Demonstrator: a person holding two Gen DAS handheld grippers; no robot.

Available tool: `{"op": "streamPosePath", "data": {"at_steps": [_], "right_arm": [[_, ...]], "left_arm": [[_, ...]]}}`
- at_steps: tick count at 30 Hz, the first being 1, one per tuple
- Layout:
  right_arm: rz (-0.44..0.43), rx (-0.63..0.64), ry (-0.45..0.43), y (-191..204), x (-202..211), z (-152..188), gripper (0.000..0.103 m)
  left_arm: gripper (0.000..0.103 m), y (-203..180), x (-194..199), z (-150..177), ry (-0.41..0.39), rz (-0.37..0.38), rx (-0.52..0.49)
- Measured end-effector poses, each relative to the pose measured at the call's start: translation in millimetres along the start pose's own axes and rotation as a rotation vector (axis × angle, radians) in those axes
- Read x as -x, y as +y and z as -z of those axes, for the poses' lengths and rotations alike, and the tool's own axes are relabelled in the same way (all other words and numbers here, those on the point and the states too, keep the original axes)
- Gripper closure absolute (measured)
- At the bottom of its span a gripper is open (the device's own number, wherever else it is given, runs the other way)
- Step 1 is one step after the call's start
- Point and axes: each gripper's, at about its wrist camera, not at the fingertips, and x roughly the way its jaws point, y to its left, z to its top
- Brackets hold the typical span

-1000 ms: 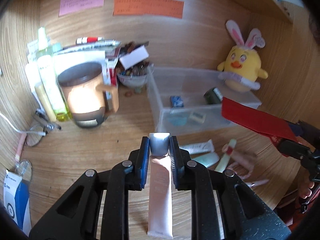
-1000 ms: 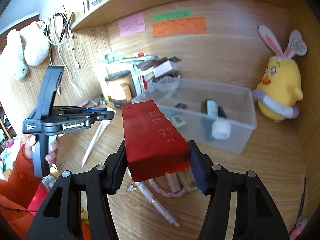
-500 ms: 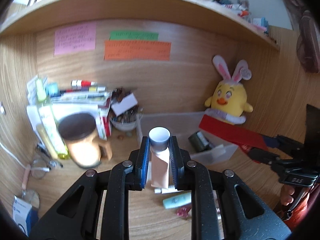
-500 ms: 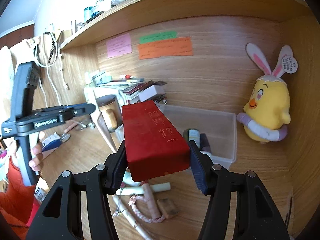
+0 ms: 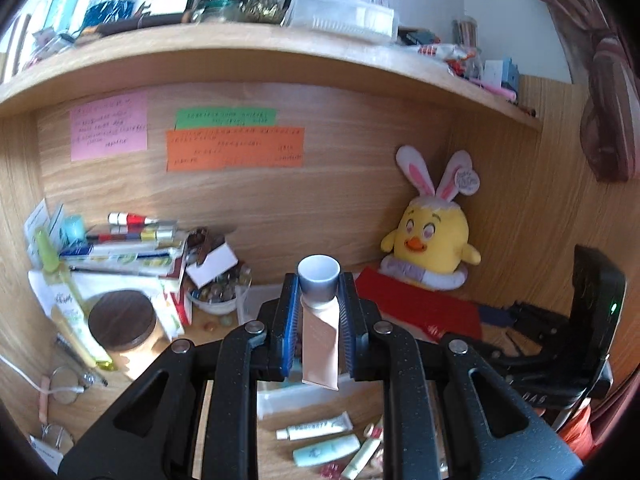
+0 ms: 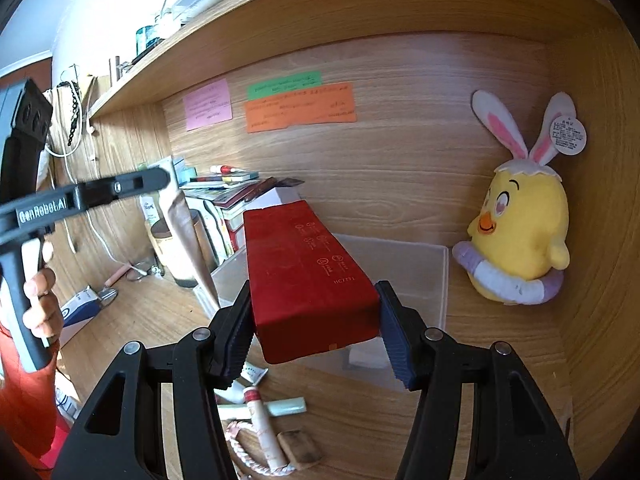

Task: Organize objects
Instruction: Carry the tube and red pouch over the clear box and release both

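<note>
Now left claw (image 5: 319,316) gripping tube (image 5: 319,344), right claw (image 6: 314,330) gripping box (image 6: 308,276)

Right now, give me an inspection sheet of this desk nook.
Surface: wooden desk, crowded.
Job's things: pink tube in the left tongs; red box in the right tongs, over the clear bin.
Clutter: loose tubes at the front; lidded mug and stacked books on the left.
Grippers: both shut on their loads.
Cables: white cable at the left edge.
Surroundings: yellow plush chick in the corner; sticky notes on the back panel; packed shelf above.
</note>
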Motion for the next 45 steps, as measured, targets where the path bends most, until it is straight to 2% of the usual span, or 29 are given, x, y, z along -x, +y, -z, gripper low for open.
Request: {"op": "streamPosePath", "data": {"at_steps": [5, 10, 16, 22, 36, 41, 42, 45], "right_arm": [[0.015, -0.018, 0.010, -10, -11, -5, 0.049], [0.036, -0.037, 0.050, -22, -27, -4, 0.049], [0.053, -0.035, 0.108, -31, -49, -6, 0.049], [0.059, -0.044, 0.166, -38, -72, -4, 0.049], [0.117, -0.032, 0.251, -43, -97, 7, 0.049], [0.142, -0.007, 0.273, -40, -101, 9, 0.048], [0.140, -0.003, 0.275, -39, -101, 9, 0.048], [0.144, 0.000, 0.274, -38, -99, 7, 0.044]], "left_arm": [[0.084, -2, -15, -12, -0.012, 0.006, 0.011], [0.084, -7, -46, -10, 0.024, 0.028, 0.024], [0.084, -21, -86, 5, 0.069, -0.012, -0.018], [0.084, -14, -115, 25, 0.149, 0.011, 0.016], [0.086, 30, -129, 58, 0.291, 0.010, 0.088], [0.086, 31, -124, 65, 0.308, 0.005, 0.079], [0.085, 31, -122, 65, 0.310, 0.006, 0.078], [0.070, 30, -113, 67, 0.305, -0.004, 0.069]]}}
